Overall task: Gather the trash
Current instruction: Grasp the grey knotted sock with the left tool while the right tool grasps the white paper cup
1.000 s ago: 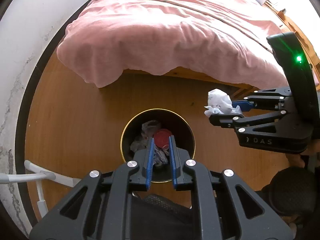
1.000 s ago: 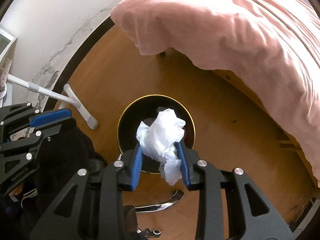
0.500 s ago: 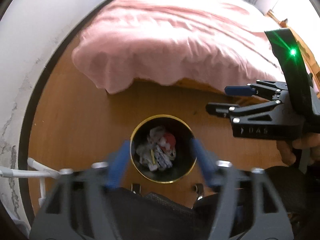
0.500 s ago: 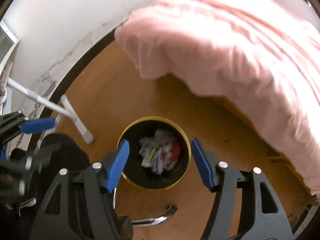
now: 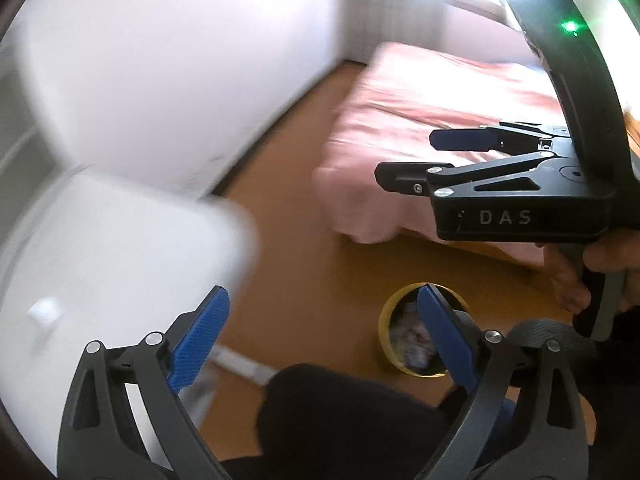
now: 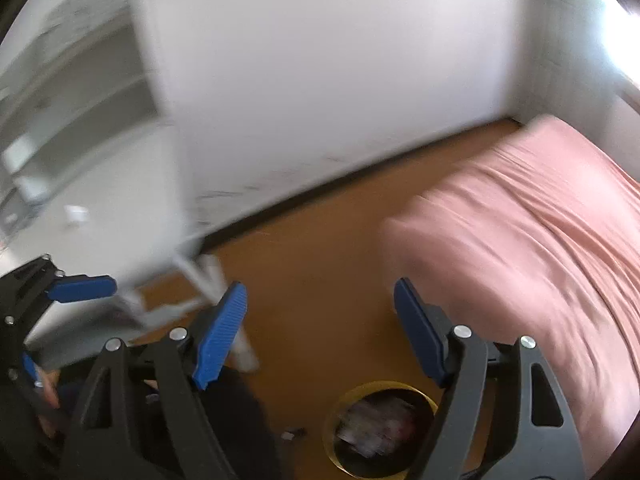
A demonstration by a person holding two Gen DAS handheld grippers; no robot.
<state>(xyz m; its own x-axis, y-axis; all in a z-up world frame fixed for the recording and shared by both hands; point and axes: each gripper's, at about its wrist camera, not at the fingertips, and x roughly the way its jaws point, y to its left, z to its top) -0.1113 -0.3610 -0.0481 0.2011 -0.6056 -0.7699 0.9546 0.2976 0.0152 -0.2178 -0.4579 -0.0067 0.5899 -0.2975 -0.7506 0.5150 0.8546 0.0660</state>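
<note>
A round black bin with a gold rim (image 5: 400,336) stands on the wood floor, holding crumpled white and red trash (image 5: 414,338). It also shows low in the right wrist view (image 6: 340,412) with trash (image 6: 372,424) inside. My left gripper (image 5: 320,328) is open and empty, raised above the floor left of the bin. My right gripper (image 6: 320,320) is open and empty, above and behind the bin. The right gripper also appears in the left wrist view (image 5: 412,156), jaws apart. Both views are motion-blurred.
A bed with a pink cover (image 6: 540,240) fills the right side and shows in the left wrist view (image 5: 420,128). A white table (image 5: 100,248) with white legs (image 6: 200,276) stands at the left against the white wall (image 6: 320,80). The person's dark-clothed legs (image 5: 340,420) are below.
Both grippers have opened and dropped their trash into the bin. Both have lifted and swung left and up, so the wall and white table come into view.
</note>
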